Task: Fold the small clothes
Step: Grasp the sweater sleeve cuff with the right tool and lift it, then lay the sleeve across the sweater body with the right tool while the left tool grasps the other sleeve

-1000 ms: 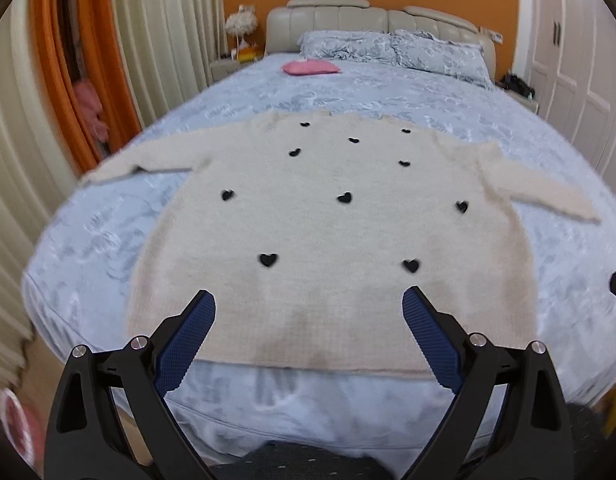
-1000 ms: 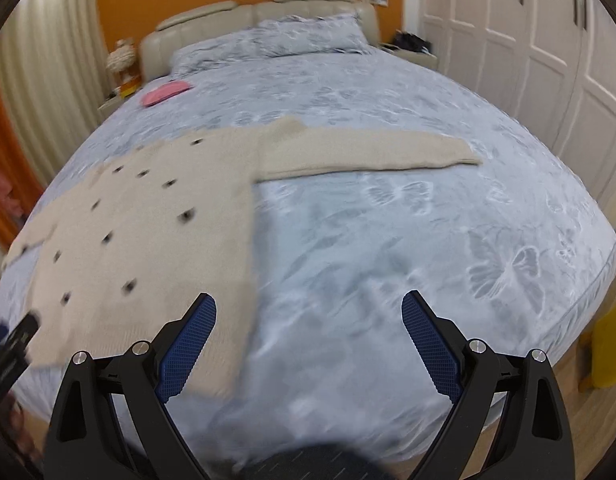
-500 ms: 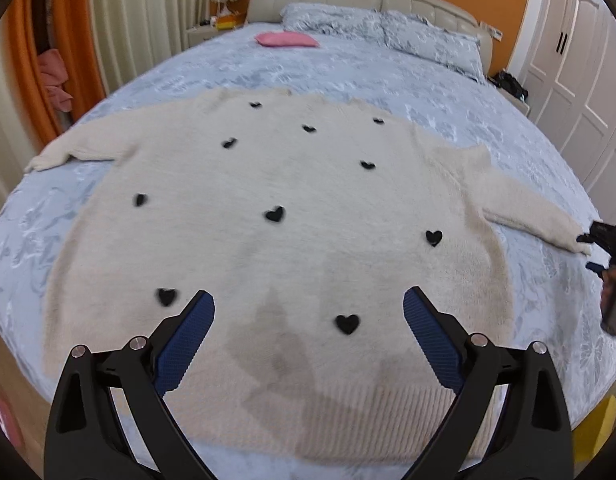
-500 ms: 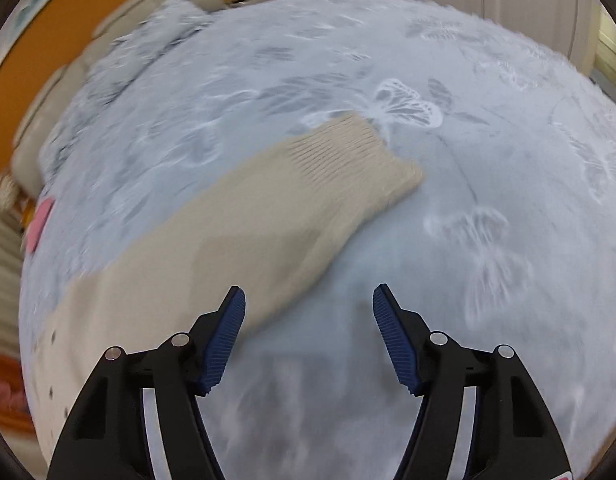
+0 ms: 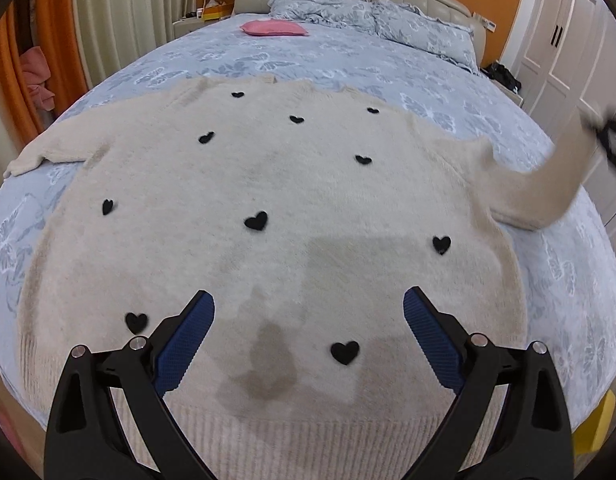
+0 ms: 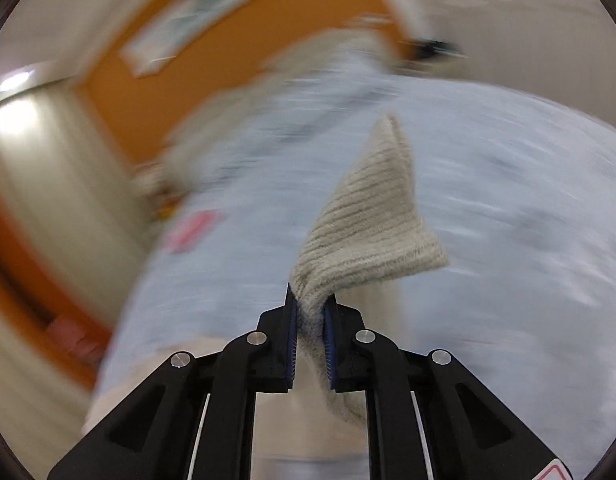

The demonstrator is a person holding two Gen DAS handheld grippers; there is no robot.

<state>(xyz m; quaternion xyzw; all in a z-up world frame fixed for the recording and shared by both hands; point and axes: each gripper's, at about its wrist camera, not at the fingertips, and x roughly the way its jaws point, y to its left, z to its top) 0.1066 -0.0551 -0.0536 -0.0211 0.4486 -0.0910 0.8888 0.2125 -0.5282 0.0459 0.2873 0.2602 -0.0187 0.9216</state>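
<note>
A cream knitted sweater (image 5: 268, 208) with small black hearts lies spread flat on the bed (image 5: 339, 64), its ribbed hem towards the foot end and its left sleeve (image 5: 56, 152) stretched out on the blue butterfly bedspread. The right gripper (image 6: 309, 320) has just been closing its jaws, and they now pinch the ribbed cuff (image 6: 367, 220) of the right sleeve (image 5: 547, 184), which rises off the bed at the right side. The left gripper (image 5: 308, 320) hangs above the lower part of the sweater with its jaws wide open and nothing between them.
</note>
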